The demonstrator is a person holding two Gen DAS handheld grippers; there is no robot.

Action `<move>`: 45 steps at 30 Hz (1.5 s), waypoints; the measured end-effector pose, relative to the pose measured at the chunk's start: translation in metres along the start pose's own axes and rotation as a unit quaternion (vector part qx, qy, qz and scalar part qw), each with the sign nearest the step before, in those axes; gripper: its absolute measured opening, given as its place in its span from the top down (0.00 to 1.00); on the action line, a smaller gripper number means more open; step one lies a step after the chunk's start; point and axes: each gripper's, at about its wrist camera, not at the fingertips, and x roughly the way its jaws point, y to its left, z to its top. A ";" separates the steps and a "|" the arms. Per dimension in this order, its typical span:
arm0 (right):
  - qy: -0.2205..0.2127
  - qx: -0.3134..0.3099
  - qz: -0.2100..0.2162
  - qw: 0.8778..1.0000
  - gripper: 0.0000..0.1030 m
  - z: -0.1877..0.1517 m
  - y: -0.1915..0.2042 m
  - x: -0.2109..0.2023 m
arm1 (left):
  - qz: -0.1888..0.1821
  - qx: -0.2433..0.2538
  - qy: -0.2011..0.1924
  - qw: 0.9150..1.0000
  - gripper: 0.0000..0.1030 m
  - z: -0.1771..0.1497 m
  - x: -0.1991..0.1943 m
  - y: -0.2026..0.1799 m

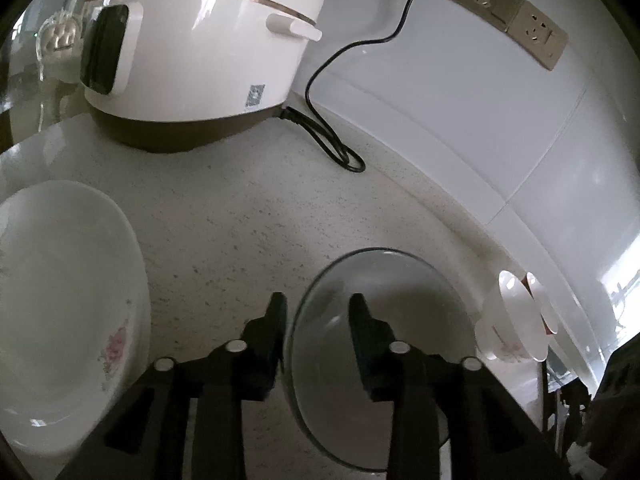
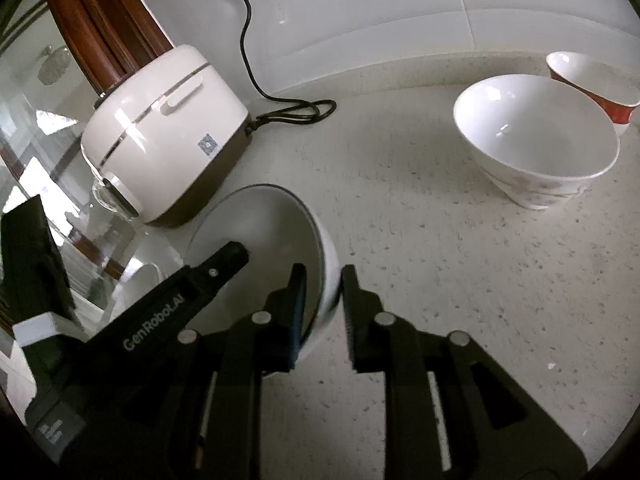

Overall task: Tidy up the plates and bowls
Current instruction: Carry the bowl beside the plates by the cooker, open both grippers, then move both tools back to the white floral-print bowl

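Nearest, left wrist view: left gripper (image 1: 318,312) straddles the near-left rim of a glass bowl (image 1: 400,280), one finger outside the wall, one inside. A gap shows on both sides of the rim, so the jaws stand part open with the glass between them, not clamped.

Right wrist view: right gripper (image 2: 324,292) straddles the right-hand rim of what I take to be the same bowl (image 2: 272,224). Its wall looks white here, so it may be nested in or backed by a white dish; cannot tell which. Jaws narrow, slight daylight on the outer side; pads look off the rim or barely on it. The left gripper (image 2: 224,260) shows at that bowl's left side.

Bowl sits on the speckled bench (image 2: 440,280), tilted toward the right wrist camera, or so it reads through the fisheye.

Mid-distance: large white plate with pink floral print (image 1: 68,292) to the left, well apart from the glass bowl. To the right, a white bowl (image 2: 536,136) and behind it a red-and-white bowl (image 2: 592,80), near each other.

Far: white rice cooker (image 1: 200,40), black power cord (image 1: 332,136) looped on the bench, running up to a wall socket strip (image 1: 488,0).

Risks, as judged:
- Neither grip looks firm; a lift now could let the glass slip and drop.
- Thin smooth rim: uneven closing may tip the bowl.
- A sweep backward could snag the cord loop.
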 end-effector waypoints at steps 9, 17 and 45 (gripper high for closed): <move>-0.028 0.038 -0.006 0.999 0.43 0.007 -0.017 -0.015 | -0.024 -0.013 -0.012 1.000 0.38 0.000 -0.008 0.000; -0.096 0.040 0.000 0.995 0.35 0.018 -0.021 -0.059 | -0.011 0.009 -0.068 0.998 0.18 -0.001 -0.030 -0.008; -0.156 0.137 -0.130 0.969 0.27 0.047 -0.111 -0.081 | -0.071 0.234 0.025 0.969 0.10 0.019 -0.026 -0.154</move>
